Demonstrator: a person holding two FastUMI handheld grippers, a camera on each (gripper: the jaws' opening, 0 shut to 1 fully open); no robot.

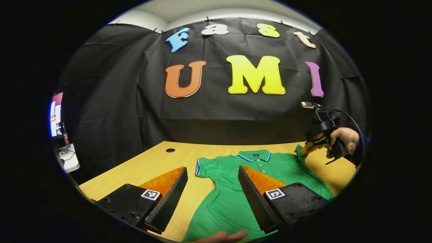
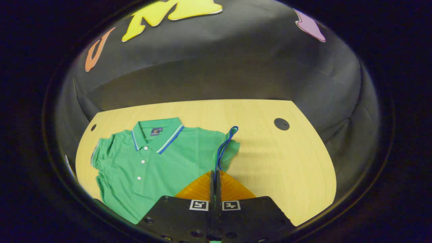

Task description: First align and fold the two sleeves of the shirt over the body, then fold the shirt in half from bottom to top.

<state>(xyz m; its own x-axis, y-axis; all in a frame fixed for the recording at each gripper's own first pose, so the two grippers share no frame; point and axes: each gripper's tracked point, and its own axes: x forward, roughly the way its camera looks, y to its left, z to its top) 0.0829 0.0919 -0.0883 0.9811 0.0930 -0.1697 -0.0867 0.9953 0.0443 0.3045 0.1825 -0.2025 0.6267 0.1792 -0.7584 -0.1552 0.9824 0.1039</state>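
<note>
Basically mid sleeve-fold: green polo shirt (image 2: 148, 158) lying face up on the wooden worktop (image 2: 280, 162), collar toward the booth wall, buttons showing down the placket. Right gripper (image 2: 215, 177) with jaws clamped together on the striped cuff of the right sleeve (image 2: 226, 143), sleeve pulled up off the worktop in a loop; same pinch seen from the left gripper view, off to the side, with a hand (image 1: 342, 138) holding that gripper (image 1: 312, 145). Left gripper (image 1: 212, 184) hovering over the shirt with jaws wide apart, gripping nothing, left sleeve (image 1: 202, 167) lying flat just ahead between them. Looks like soft, light knit fabric, floppy, no stiffness at all, so probably going to sag and bunch wherever it isn't supported. Best bet for a hold: the ribbed cuff edge or the hem, where the doubled fabric gives something to bite; a pinch mid-panel would likely just drag a wrinkle. Bottom hem cut off behind the gripper bodies in both views, so can't tell how flat the lower half sits. Bit of finger (image 1: 224, 236) poking in at the bottom edge of the left gripper view, hard to make out more.
</note>
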